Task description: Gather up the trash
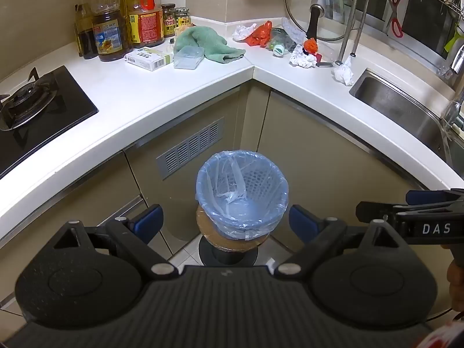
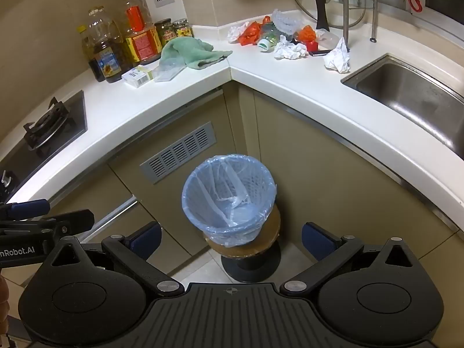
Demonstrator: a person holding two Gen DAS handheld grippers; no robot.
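Observation:
A blue-lined waste bin [image 1: 242,194] [image 2: 229,195] stands on a round stool in the corner below the counter. Trash lies at the counter's back corner: crumpled white paper [image 1: 302,59] [image 2: 290,50], a second paper wad [image 1: 343,74] [image 2: 336,58] by the sink, an orange plastic bag [image 1: 259,33] [image 2: 249,33] and a plastic bottle [image 1: 279,43] [image 2: 268,39]. My left gripper [image 1: 226,221] hangs open above the bin with nothing between its fingers. My right gripper [image 2: 232,239] is open and bare too, level with the left one, which shows at the left edge [image 2: 46,214].
A green cloth [image 1: 203,42], a clear box [image 1: 188,56], a carton [image 1: 148,58] and oil bottles [image 1: 107,29] sit at the back left. A gas hob [image 1: 32,107] is on the left, a steel sink [image 1: 406,107] on the right. A glass lid [image 1: 319,8] leans on a rack.

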